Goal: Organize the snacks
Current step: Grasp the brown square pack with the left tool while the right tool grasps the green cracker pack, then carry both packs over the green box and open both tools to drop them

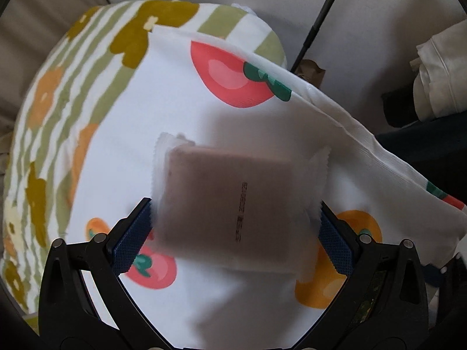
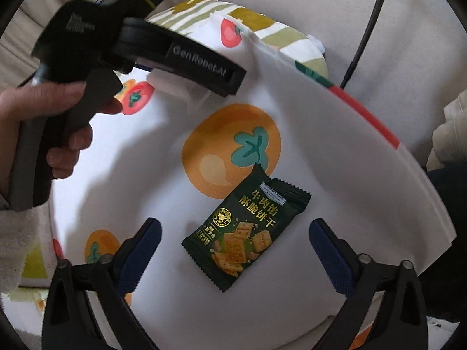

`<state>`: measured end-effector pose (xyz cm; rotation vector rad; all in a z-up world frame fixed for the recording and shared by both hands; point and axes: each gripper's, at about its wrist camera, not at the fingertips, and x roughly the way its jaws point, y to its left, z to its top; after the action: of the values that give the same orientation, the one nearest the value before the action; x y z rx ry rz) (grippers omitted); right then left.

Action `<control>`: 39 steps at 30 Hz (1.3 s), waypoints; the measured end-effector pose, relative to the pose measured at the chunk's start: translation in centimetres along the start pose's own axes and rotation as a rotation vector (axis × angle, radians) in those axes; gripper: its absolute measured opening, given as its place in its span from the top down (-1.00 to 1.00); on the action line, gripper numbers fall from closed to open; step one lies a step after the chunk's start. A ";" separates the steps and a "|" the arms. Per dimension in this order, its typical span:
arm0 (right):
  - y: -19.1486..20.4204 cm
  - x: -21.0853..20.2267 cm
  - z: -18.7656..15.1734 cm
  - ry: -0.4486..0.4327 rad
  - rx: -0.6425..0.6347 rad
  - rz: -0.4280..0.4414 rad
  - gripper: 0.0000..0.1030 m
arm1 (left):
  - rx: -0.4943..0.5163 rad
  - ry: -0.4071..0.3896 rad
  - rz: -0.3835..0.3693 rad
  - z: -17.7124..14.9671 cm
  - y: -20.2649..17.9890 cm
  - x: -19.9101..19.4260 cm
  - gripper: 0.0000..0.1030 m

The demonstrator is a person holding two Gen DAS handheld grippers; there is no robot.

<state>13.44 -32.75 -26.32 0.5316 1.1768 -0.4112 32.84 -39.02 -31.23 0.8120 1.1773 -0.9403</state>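
Observation:
In the left wrist view my left gripper (image 1: 235, 224) is shut on a frosted white packet with a brown bar inside (image 1: 230, 201), held above a white cloth printed with red and orange fruits (image 1: 163, 110). In the right wrist view my right gripper (image 2: 233, 250) is open and empty. A dark green cracker packet (image 2: 245, 233) lies flat on the cloth (image 2: 335, 160) between its fingers, touching neither. The left gripper's black body (image 2: 181, 58) shows at the upper left, held by a hand (image 2: 38, 128), with a bit of the white packet (image 2: 186, 93) under it.
A cushion with green stripes and olive and orange flowers (image 1: 73, 93) lies under the cloth's far edge. A beige sofa back (image 2: 292, 5) is behind. A black pole (image 1: 318, 20) and a white garment (image 1: 440, 70) are at the right. The cloth's edge falls off at the right.

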 end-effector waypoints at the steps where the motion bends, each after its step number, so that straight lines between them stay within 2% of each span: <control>1: -0.1 0.3 -0.1 0.003 0.012 -0.004 -0.70 | -0.006 -0.005 -0.013 0.2 0.2 0.2 -1.00; 6: 0.0 0.4 -0.1 -0.019 0.031 -0.023 -0.59 | -0.009 -0.027 -0.045 0.8 0.7 0.4 -0.97; 12: 0.3 0.4 0.4 -0.051 0.030 -0.042 -0.38 | 0.004 -0.065 -0.071 0.6 0.8 -0.4 -0.61; 15: 0.2 0.4 0.7 -0.058 0.018 -0.056 -0.29 | -0.014 -0.075 -0.084 0.6 1.2 -0.6 -0.53; 18: 0.6 0.3 0.9 -0.066 -0.006 -0.078 -0.12 | -0.040 -0.082 -0.094 0.5 1.6 -0.8 -0.47; 19: 0.9 0.6 1.0 -0.069 -0.018 -0.088 0.03 | -0.044 -0.084 -0.094 0.5 1.6 -0.8 -0.46; 21: 0.7 0.6 0.8 -0.072 -0.032 -0.085 0.11 | -0.056 -0.087 -0.091 0.3 1.7 -1.0 -0.44; 31: -1.1 -0.5 1.6 -0.105 -0.051 -0.018 0.18 | -0.147 -0.082 -0.089 -1.2 2.4 -2.1 -0.39; 39: -1.2 -3.6 2.2 -0.168 -0.097 0.043 0.18 | -0.239 -0.148 -0.053 -3.0 2.5 -7.5 -0.38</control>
<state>13.23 -34.93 -22.52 0.4285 1.0166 -0.3529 33.08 -34.00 -24.44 0.5137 1.1601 -0.8678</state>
